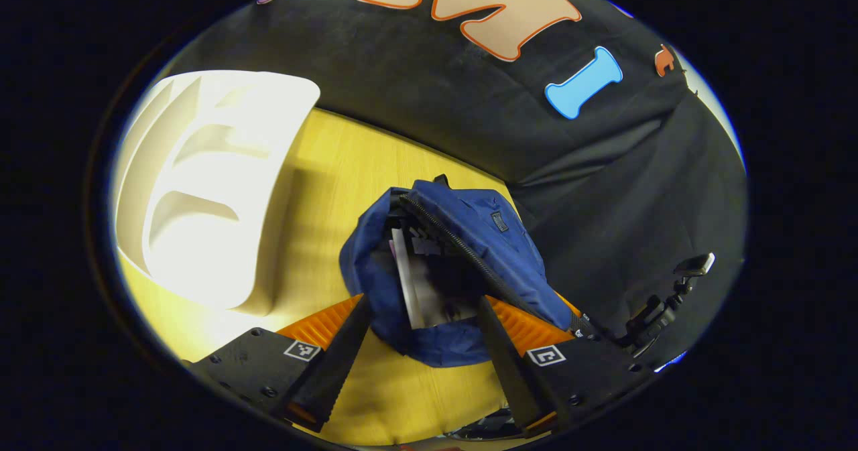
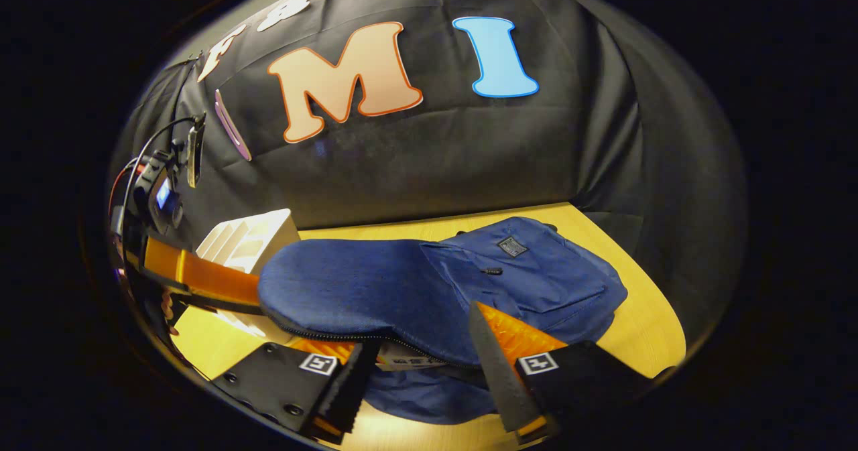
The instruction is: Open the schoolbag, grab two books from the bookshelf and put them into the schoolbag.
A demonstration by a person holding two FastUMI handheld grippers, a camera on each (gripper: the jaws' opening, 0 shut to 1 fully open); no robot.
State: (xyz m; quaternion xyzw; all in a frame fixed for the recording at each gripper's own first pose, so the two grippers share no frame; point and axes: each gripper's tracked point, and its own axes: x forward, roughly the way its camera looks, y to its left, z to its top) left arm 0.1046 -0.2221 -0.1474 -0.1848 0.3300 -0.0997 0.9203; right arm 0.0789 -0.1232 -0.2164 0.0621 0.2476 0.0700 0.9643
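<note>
The blue schoolbag (image 1: 469, 250) is lying unzipped on the yellow table (image 1: 335, 169), a small dark label (image 2: 511, 246) on its front pocket too small to read. Books (image 1: 419, 283) are sitting inside its mouth, pale edges showing. The left gripper (image 1: 422, 317) is hovering spread above that opening, grasping nothing. The right gripper (image 2: 419, 364) is gaping at the zipper edge, under the raised flap, gripping nothing. The white bookshelf (image 1: 208, 183) is standing beside the bag
</note>
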